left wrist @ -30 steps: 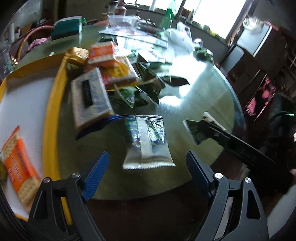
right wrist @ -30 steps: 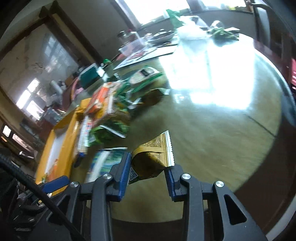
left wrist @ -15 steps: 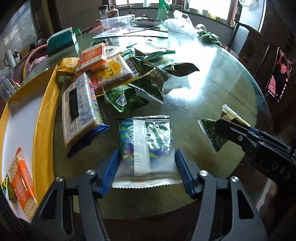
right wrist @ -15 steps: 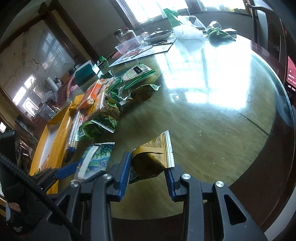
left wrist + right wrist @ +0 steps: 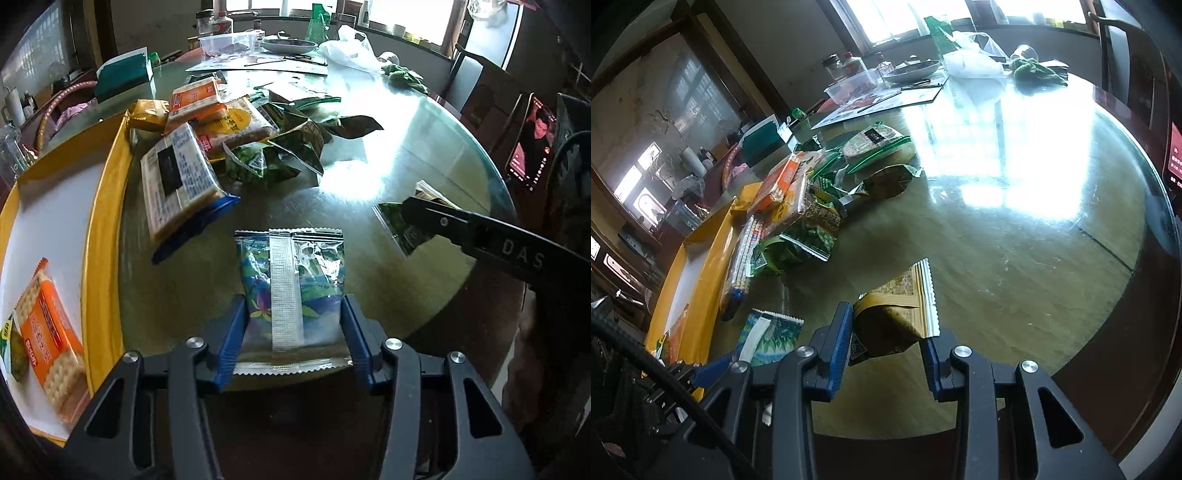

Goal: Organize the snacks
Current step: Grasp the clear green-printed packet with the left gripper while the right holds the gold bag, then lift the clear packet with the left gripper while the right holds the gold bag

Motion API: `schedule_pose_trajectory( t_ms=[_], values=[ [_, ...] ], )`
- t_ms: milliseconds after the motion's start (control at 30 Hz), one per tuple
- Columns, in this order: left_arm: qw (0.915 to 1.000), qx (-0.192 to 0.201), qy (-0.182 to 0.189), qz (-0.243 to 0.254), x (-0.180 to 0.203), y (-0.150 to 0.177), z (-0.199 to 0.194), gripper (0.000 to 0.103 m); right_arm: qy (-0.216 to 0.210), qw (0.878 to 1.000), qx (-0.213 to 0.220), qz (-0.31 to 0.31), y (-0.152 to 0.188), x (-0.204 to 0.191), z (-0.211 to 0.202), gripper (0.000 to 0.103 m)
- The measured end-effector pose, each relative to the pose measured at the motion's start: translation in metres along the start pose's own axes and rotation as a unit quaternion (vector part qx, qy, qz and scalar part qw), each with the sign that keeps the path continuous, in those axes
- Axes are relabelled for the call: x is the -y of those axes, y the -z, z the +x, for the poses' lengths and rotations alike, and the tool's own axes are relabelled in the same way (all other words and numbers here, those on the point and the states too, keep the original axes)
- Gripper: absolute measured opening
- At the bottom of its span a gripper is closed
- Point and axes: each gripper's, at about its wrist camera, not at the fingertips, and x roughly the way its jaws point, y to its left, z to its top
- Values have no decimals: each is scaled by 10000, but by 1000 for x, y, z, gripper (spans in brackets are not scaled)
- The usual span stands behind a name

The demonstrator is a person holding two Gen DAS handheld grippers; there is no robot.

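A blue-green snack packet (image 5: 291,266) with a white back seam lies flat near the front edge of the round glass table (image 5: 406,147). My left gripper (image 5: 293,301) straddles its near end. The jaws are closing, and the blue pads (image 5: 236,332) lie against the packet's two sides. My right gripper (image 5: 886,325) is shut on a crumpled gold-brown packet (image 5: 901,299), held just over the table to the right. A yellow tray (image 5: 103,221) at the left holds an orange cracker packet (image 5: 48,332). A heap of mixed snacks (image 5: 221,125) lies beside the tray.
A phone (image 5: 528,147) showing a video stands at the table's right edge. At the far side are a teal box (image 5: 123,74), a clear plastic tub (image 5: 229,40), a dish, papers and a white plastic bag (image 5: 351,51). A chair (image 5: 1126,55) stands behind.
My left gripper has come down over the blue-green packet, and its jaws have narrowed from wide open to the packet's sides. The right gripper still holds the gold-brown packet in the same place.
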Motion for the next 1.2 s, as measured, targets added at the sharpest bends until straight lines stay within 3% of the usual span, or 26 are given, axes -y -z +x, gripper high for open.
schedule_pose_trajectory(
  t_ms=[467, 633, 767, 833, 967, 1100, 1200],
  values=[
    [9993, 130, 303, -180, -10, 6, -13, 48, -4, 9999, 47, -107, 3, -17, -1, 35],
    [9997, 120, 182, -83, -9, 10, -9, 48, -14, 9999, 22, -143, 3, -24, 2, 35],
    [9997, 133, -49, 207, -1, 12, -8, 58, -7, 9998, -13, -194, 4, -29, 5, 35],
    [9991, 207, -161, 319, 3, 14, -9, 58, -20, 9998, -23, -202, 4, -30, 6, 35],
    [9993, 161, -108, 320, 0, 15, -5, 57, -16, 9998, -62, -206, 5, -31, 8, 35],
    [9992, 215, -17, 324, -1, 16, -6, 45, -16, 9998, -57, -210, 5, -30, 7, 35],
    [9993, 326, 128, 132, -9, 13, -13, 28, -15, 9998, -56, -198, 6, -31, 7, 35]
  ],
)
